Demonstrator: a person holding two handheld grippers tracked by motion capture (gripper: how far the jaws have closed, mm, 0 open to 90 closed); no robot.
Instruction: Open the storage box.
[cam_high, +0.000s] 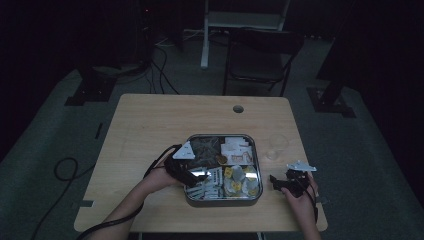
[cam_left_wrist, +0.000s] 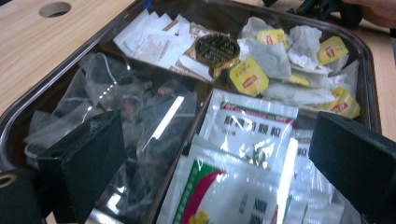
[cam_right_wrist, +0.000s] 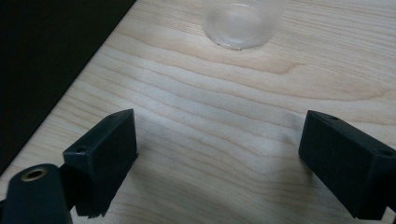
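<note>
Both jaw pairs gape wide and empty as I hover my left gripper (cam_high: 192, 176) over the tray's (cam_high: 220, 202) sachets (cam_left_wrist: 243, 140), right gripper (cam_high: 280, 182) idling beside the tray; next, I'd lower and pinch 1 sachet.

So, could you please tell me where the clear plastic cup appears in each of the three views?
High view: the clear plastic cup stands on the table, just right of the tray.
Left gripper view: the cup is not in this picture.
Right gripper view: the cup is at the top centre, beyond the open jaws.
Shared landmark: the pale wooden table, seen in every view.
</note>
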